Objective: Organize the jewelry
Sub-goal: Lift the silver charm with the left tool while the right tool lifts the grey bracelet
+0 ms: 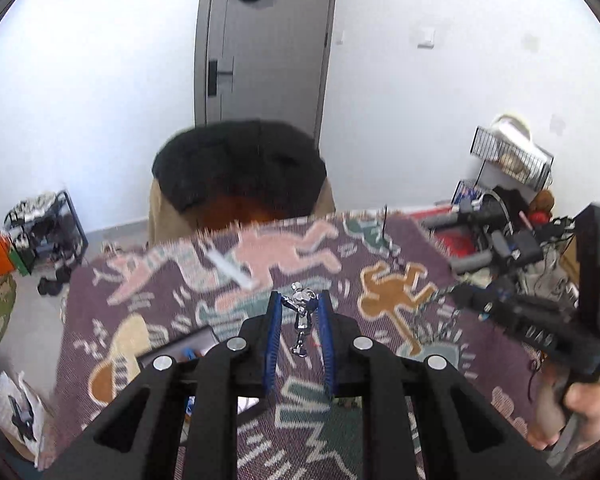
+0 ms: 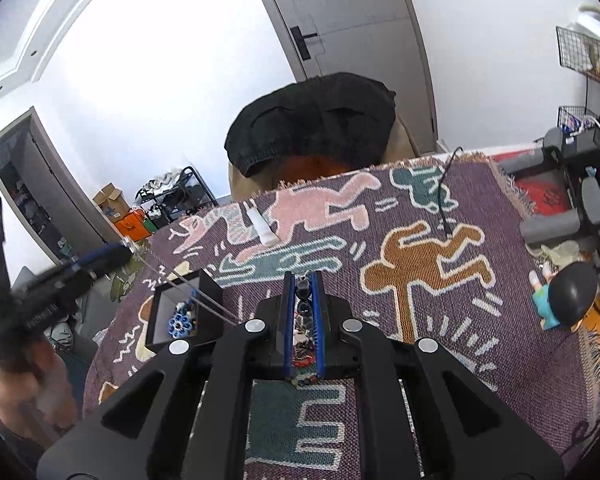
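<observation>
My left gripper (image 1: 300,296) is shut on a small chrome figure pendant (image 1: 300,316), which hangs between the blue pads above the patterned cloth (image 1: 380,248). My right gripper (image 2: 303,276) is shut on a strand of dark beads (image 2: 303,292), with more coloured beads bunched lower between its fingers. A thin chain (image 1: 432,316) dangles below the right gripper (image 1: 464,292), which shows blurred in the left wrist view. A black jewelry box (image 2: 204,292) lies open on the cloth and holds a blue flower bracelet (image 2: 182,322). The left gripper (image 2: 126,246) hovers blurred over the box.
A white tube (image 2: 262,226) and a black cable (image 2: 444,200) lie on the cloth. A doll figurine (image 2: 560,300) stands at the right edge, with black devices (image 2: 572,200) behind it. A chair draped in black fabric (image 2: 312,120) stands beyond the table.
</observation>
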Demonstrator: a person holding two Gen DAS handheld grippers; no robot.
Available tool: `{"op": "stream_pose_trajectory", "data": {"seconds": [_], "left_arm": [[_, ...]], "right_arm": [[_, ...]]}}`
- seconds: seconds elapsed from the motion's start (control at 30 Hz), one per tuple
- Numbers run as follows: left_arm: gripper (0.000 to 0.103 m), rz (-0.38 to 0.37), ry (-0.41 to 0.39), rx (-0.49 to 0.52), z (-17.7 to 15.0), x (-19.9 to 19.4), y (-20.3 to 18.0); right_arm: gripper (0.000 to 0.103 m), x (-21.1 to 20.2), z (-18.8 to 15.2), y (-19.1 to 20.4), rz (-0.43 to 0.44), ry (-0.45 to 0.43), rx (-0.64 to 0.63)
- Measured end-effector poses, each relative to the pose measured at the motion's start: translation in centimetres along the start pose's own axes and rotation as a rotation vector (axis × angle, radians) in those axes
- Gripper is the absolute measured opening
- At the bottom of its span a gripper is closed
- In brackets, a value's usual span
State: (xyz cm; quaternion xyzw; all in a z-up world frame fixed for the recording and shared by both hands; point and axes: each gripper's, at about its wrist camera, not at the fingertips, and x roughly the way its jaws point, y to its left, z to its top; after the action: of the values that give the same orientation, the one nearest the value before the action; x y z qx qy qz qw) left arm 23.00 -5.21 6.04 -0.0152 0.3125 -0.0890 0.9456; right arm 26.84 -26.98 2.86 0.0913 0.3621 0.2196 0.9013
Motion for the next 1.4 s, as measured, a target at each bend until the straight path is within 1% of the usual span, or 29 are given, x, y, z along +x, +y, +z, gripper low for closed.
{"op": "stream_pose_trajectory", "data": {"seconds": [0.1,0.4,0.5,0.57,0.73,0.97,1.23,1.4], "left_arm": [[0.016,0.007,-0.042,0.014,1.7,-1.9,-0.4],[0.016,0.032,-0.124,0.031,5.2,-6.3,-0.7],[0.014,0.041,-0.146,0.033,6.5,-7.6,-0.8],[0.012,0.045,-0.163,0.032,7.6,-8.7,-0.8],[0.012,0.063,-0.21,0.039,9.6,-11.3,-0.8],[0.012,0.107,-0.233,0.065,11.2,-12.9,-0.7],[0.011,0.143,-0.233,0.012,12.2,-13.4,2.5],[0.011,0.166,-0.252,0.009,13.0,-14.6,3.1]], "right_arm": [[0.009,-0.5,0.6,0.7,0.005,-0.012,-0.009],[0.009,-2.2,2.7,3.6,0.034,-0.051,-0.053],[0.009,-2.7,3.5,4.7,0.04,-0.062,-0.068],[0.009,-3.1,4.0,5.5,0.045,-0.071,-0.079],[0.009,-3.9,4.8,6.7,0.055,-0.088,-0.097],[0.009,-4.0,5.1,7.7,0.068,-0.088,-0.108],[0.009,-4.0,5.2,8.1,0.072,-0.088,-0.114],[0.009,-4.0,5.2,7.9,0.069,-0.085,-0.108]]}}
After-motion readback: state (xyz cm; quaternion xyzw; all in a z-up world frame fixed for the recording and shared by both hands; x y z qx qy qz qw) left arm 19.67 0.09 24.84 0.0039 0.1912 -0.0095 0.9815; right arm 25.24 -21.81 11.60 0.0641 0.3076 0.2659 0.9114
